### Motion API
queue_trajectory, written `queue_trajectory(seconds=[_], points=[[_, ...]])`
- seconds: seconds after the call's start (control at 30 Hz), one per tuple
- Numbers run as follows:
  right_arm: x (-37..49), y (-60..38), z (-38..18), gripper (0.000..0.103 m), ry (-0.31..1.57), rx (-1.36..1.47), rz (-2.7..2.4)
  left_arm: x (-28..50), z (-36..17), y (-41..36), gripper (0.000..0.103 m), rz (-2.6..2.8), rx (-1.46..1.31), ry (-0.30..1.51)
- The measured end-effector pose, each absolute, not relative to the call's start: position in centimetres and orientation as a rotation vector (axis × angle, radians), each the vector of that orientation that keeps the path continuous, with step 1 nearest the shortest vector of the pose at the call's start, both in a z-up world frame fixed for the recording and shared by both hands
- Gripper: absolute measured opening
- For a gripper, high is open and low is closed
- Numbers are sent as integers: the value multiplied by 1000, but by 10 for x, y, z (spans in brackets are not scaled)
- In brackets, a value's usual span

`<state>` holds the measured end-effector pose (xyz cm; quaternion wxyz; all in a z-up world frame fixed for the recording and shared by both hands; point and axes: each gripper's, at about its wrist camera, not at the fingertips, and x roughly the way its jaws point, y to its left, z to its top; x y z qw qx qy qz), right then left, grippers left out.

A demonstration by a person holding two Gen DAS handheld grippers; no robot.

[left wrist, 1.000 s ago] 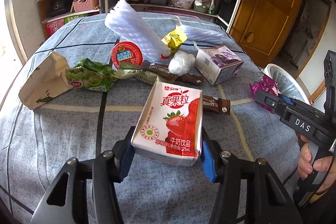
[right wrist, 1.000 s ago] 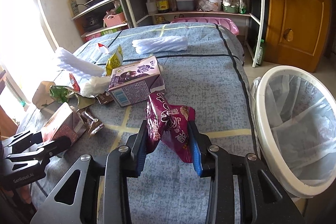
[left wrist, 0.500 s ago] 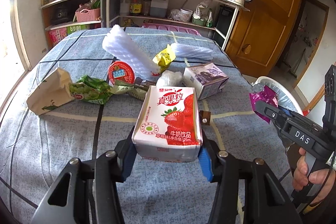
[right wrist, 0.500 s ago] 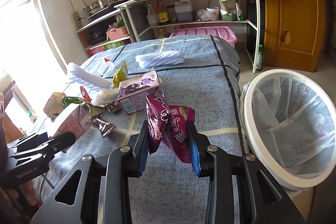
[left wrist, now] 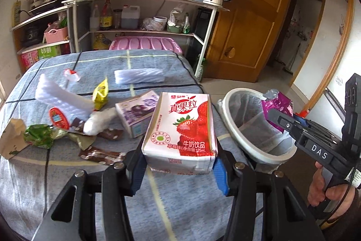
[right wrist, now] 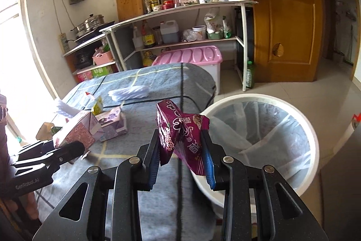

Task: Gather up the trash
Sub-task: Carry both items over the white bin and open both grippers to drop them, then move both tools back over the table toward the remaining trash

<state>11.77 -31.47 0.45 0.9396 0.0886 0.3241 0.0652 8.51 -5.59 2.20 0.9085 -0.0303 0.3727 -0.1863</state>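
Observation:
My left gripper [left wrist: 178, 169] is shut on a strawberry milk carton [left wrist: 182, 128], held up above the blue checked table [left wrist: 67, 184]. In the right wrist view, my right gripper [right wrist: 182, 162] is shut on a crumpled purple snack wrapper [right wrist: 180, 132] at the table's right edge, beside the white bin [right wrist: 302, 128] lined with a clear bag. The left wrist view shows the same bin [left wrist: 234, 125] to the right, with the right gripper [left wrist: 270, 113] and its purple wrapper [left wrist: 278, 105] over its rim. The left gripper [right wrist: 76, 146] with the carton [right wrist: 76, 128] appears at the left of the right wrist view.
More trash lies on the table: a purple carton [left wrist: 137, 112], white foam sleeves [left wrist: 61, 98], a yellow packet [left wrist: 100, 94], green wrappers [left wrist: 40, 134], brown wrappers [left wrist: 101, 154], a paper bag [left wrist: 11, 141]. A metal shelf unit [left wrist: 144, 15], a pink bin lid [left wrist: 144, 44] and a wooden door [left wrist: 255, 22] stand behind.
Both grippers have risen and swung to the right with their loads. The bin now fills much more of both views, and the purple wrapper has come over the bin's rim.

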Motion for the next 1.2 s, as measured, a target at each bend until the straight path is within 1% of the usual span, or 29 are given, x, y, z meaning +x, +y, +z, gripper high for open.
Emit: queue_trajectory(seconds=[0.2, 0.47, 0.7, 0.87, 0.93, 0.97, 1.0, 1.07, 1.2], points=[[122, -369, -6, 35, 699, 194, 29, 98, 25, -116, 54, -502, -28, 766], [131, -423, -36, 35, 787, 213, -66, 111, 9, -191, 54, -616, 35, 836], [140, -437, -55, 35, 839, 191, -85, 117, -9, -223, 54, -631, 62, 889], [142, -442, -61, 36, 854, 181, -101, 122, -15, -228, 54, -617, 71, 906], [143, -441, -61, 39, 849, 165, -107, 124, -16, -230, 57, -618, 72, 910], [143, -441, -61, 42, 847, 164, -109, 124, -16, -229, 61, -619, 73, 912], [144, -441, -61, 44, 846, 166, -110, 124, -16, -228, 64, -618, 72, 910], [144, -440, -61, 47, 848, 168, -112, 124, -15, -226, 65, -620, 67, 908], [140, -440, -56, 48, 833, 181, -124, 120, -10, -221, 72, -601, 77, 886]])
